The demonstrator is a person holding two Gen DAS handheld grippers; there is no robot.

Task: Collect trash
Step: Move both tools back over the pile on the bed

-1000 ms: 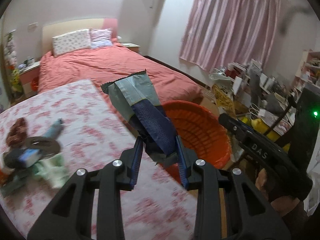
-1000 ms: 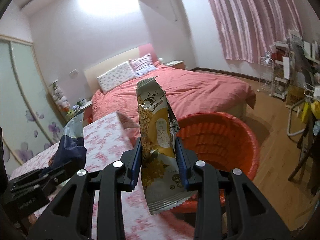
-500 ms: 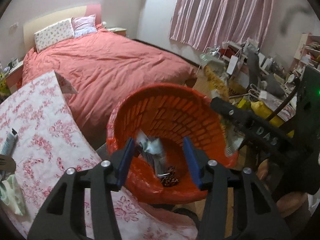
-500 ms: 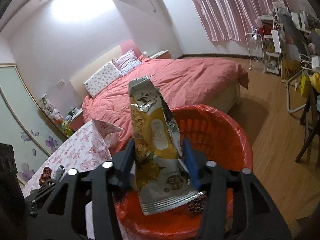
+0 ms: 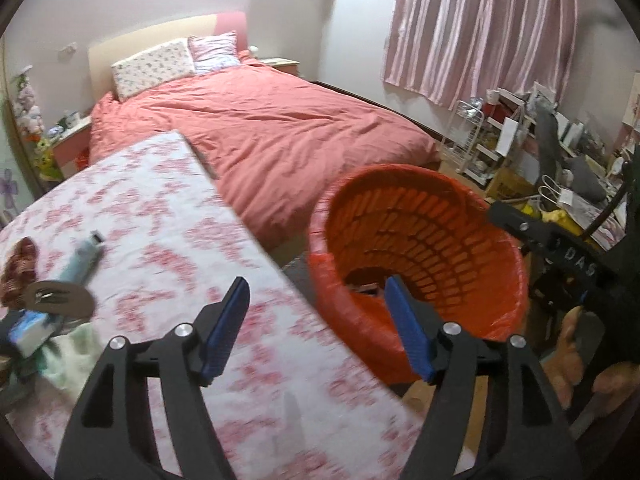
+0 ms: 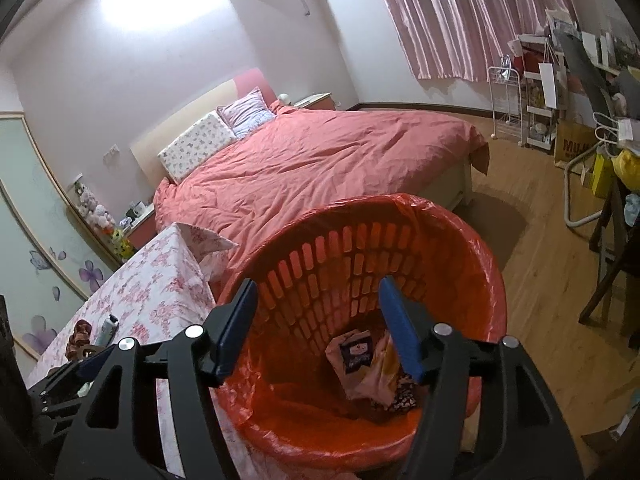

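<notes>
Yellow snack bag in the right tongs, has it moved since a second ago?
Yes. It left the right tongs, now open, and dropped into the orange basket, lying at the bottom among other wrappers.

Both wrappers (image 6: 362,364) now in basket (image 6: 472,264).

Round slatted plastic basket (image 6: 400,248): orange-red throughout, lined with a translucent bag of the same orange-red. Crumpled snack wrappers (image 6: 360,360) lying in it: one pale pink with a dark navy panel, one yellow-orange, and a dark piece with small light specks.

Cotton tablecloth (image 5: 168,216): white ground, scattered pink-red floral print. Small squeeze tube (image 5: 82,260) on it: pale blue-grey, silver cap.

Bed quilt (image 5: 272,128): plain coral pink. Pillows (image 6: 200,146): one white with tiny floral sprigs, one lilac-striped.

Long window curtain (image 5: 480,28): vertical stripes, dusty pink and lighter pink.

Left gripper (image 5: 316,320) and right gripper (image 6: 316,320): black frames, blue finger pads.
</notes>
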